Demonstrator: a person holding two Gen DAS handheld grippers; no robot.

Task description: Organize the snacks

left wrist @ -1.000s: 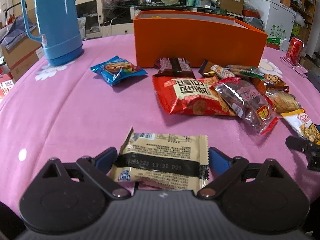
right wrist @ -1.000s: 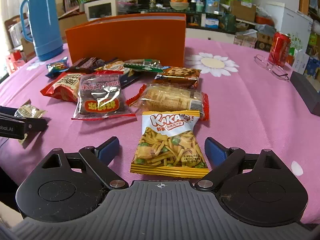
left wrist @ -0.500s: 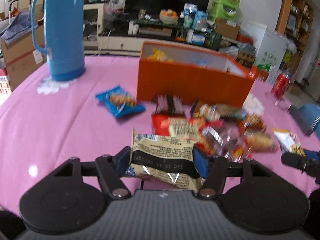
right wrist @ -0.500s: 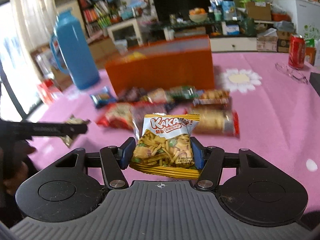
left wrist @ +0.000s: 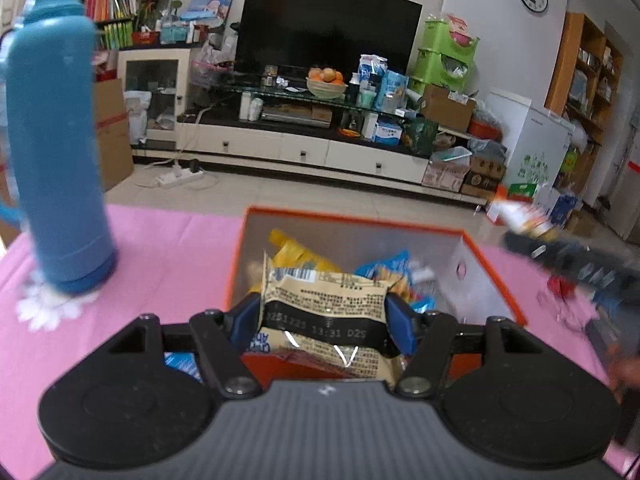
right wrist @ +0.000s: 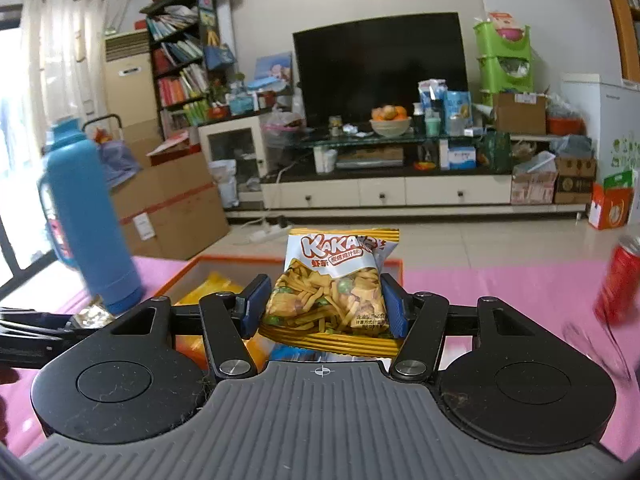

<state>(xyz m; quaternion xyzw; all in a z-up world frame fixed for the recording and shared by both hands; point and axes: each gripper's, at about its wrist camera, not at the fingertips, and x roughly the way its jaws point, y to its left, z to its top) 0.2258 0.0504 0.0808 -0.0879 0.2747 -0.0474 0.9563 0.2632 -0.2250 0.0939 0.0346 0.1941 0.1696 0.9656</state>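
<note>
My left gripper (left wrist: 322, 320) is shut on a beige snack packet (left wrist: 325, 304) with a black date band and holds it above the near edge of the open orange box (left wrist: 352, 222). Yellow and blue packets (left wrist: 296, 254) lie inside the box. My right gripper (right wrist: 323, 307) is shut on a KAKA snack bag (right wrist: 332, 280) of yellow sticks and green peas, held over the same orange box (right wrist: 180, 276). The right gripper shows blurred at the right of the left wrist view (left wrist: 568, 258); the left gripper shows at the left of the right wrist view (right wrist: 36, 326).
A tall blue thermos (left wrist: 56, 160) stands on the pink tablecloth (left wrist: 160, 248) left of the box, also in the right wrist view (right wrist: 88, 220). A red can (right wrist: 620, 280) stands at the right. The other snacks on the table are hidden below both views.
Both grippers closed on their packets, lifted them off the table and carried them forward over the orange box, whose inside now shows.
</note>
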